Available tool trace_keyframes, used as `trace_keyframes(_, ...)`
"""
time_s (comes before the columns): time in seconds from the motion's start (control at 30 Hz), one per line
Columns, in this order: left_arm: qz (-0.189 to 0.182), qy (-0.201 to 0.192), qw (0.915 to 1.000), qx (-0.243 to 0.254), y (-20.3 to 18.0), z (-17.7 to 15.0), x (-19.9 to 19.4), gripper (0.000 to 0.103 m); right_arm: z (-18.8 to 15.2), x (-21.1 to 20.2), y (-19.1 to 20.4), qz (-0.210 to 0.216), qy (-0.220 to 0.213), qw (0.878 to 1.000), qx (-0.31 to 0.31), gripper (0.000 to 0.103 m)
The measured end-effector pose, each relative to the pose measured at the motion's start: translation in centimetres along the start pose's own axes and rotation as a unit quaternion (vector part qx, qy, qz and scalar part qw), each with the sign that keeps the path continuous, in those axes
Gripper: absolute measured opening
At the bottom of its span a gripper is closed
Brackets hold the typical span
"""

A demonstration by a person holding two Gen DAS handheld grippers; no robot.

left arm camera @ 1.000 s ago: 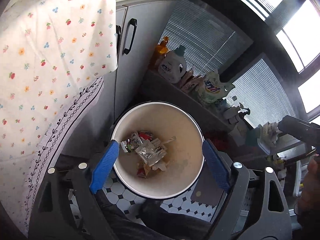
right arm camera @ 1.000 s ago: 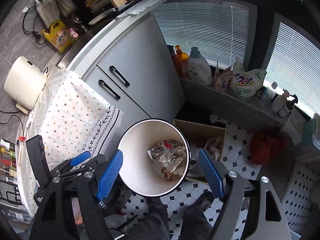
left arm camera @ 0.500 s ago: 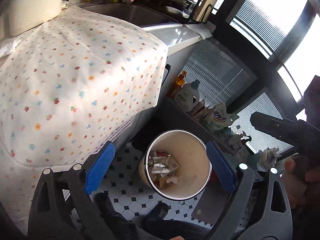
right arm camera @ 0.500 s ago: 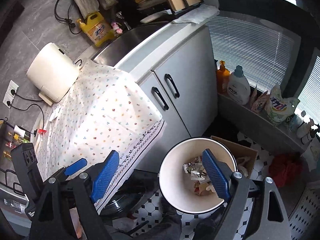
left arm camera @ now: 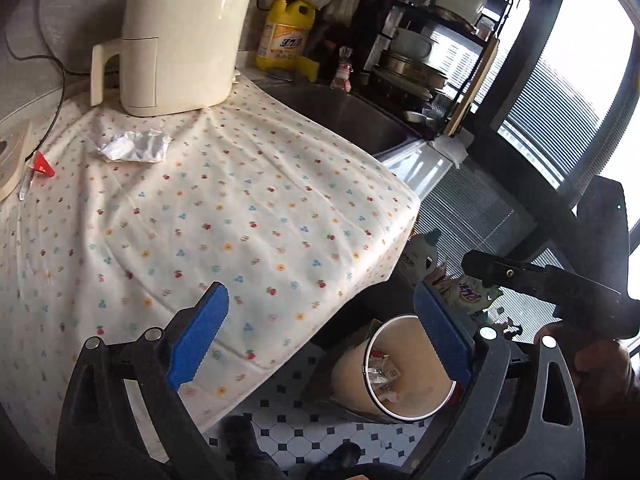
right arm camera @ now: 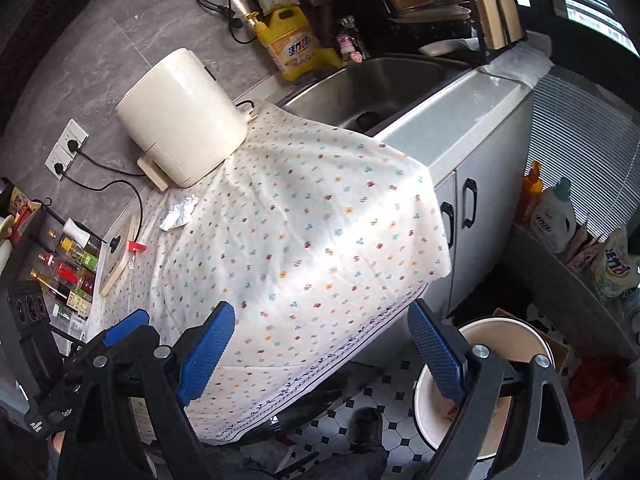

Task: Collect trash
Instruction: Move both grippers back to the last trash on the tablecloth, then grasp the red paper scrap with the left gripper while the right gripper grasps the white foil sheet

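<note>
A crumpled silvery wrapper [left arm camera: 128, 146] [right arm camera: 180, 214] lies on the flowered tablecloth [left arm camera: 240, 208] beside a cream appliance. A small red scrap [left arm camera: 42, 166] [right arm camera: 136, 246] lies further left. On the tiled floor stands the cream bin [left arm camera: 404, 344] [right arm camera: 508, 340], holding wrappers. My left gripper [left arm camera: 319, 292] hangs open and empty over the cloth's near edge. My right gripper [right arm camera: 320, 312] is above the cloth's hanging corner, its jaws opening with nothing between them. Its black body [left arm camera: 540, 280] shows in the left wrist view.
The cream appliance [left arm camera: 180, 36] stands at the back of the cloth, with a yellow detergent bottle [left arm camera: 286, 36] and a steel sink [right arm camera: 372, 84] behind it. A round wooden board [right arm camera: 118, 252] and a spice rack sit left. Detergent bottles [right arm camera: 554, 216] line a low ledge.
Both grippers rose and swung away from above the bin toward the cloth-covered counter. The bin now sits low right in both views, and the wrapper has come into sight.
</note>
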State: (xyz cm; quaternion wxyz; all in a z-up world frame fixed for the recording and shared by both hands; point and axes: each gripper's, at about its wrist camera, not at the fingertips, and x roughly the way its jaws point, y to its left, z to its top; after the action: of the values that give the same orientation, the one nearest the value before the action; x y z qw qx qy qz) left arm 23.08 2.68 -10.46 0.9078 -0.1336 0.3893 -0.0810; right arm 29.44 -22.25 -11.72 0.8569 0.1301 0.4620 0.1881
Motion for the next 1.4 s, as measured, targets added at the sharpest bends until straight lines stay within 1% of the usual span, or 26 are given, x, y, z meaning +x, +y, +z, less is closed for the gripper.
trace_keyframes(0.37,0.055,-0.046,0.9966,-0.041,10.0,1.9,-4.3,0.093,1.3,5.1,10.2,0.042,0.006,0.998,-0.052,0.088)
trace_keyframes(0.6,0.075,-0.065,0.9941,-0.044,15.5,3.2,-5.6,0.093,1.8,8.6,15.5,0.059,0.005,0.996,-0.070,0.088)
trace_keyframes(0.77,0.086,-0.076,0.9917,-0.057,19.0,4.1,-5.7,0.093,2.0,10.8,18.6,0.064,0.009,0.994,-0.087,0.088)
trace_keyframes(0.93,0.089,-0.086,0.9901,-0.066,21.7,5.3,-5.5,0.093,2.6,12.7,21.1,0.064,0.009,0.993,-0.098,0.088)
trace_keyframes(1.1,0.086,-0.092,0.9898,-0.067,23.6,6.7,-4.5,0.093,3.3,14.5,22.9,0.050,0.005,0.993,-0.106,0.087)
trace_keyframes(1.13,0.086,-0.094,0.9897,-0.066,23.9,7.0,-4.2,0.092,3.5,15.0,23.1,0.047,0.006,0.993,-0.106,0.086)
trace_keyframes(1.17,0.087,-0.095,0.9895,-0.065,24.2,7.3,-4.0,0.091,3.6,15.5,23.2,0.044,0.008,0.993,-0.106,0.084)
trace_keyframes(1.2,0.090,-0.094,0.9893,-0.066,24.5,7.5,-3.6,0.085,3.8,15.9,23.3,0.041,0.010,0.994,-0.105,0.080)
trace_keyframes(1.23,0.092,-0.092,0.9892,-0.068,24.9,7.7,-3.3,0.083,4.0,16.4,23.4,0.038,0.013,0.994,-0.105,0.078)
trace_keyframes(1.3,0.092,-0.086,0.9891,-0.076,25.8,7.9,-2.5,0.074,4.4,17.5,23.5,0.031,0.020,0.994,-0.103,0.075)
trace_keyframes(1.4,0.102,-0.082,0.9877,-0.086,27.2,8.3,-1.6,0.066,5.0,19.1,23.8,0.016,0.028,0.994,-0.105,0.067)
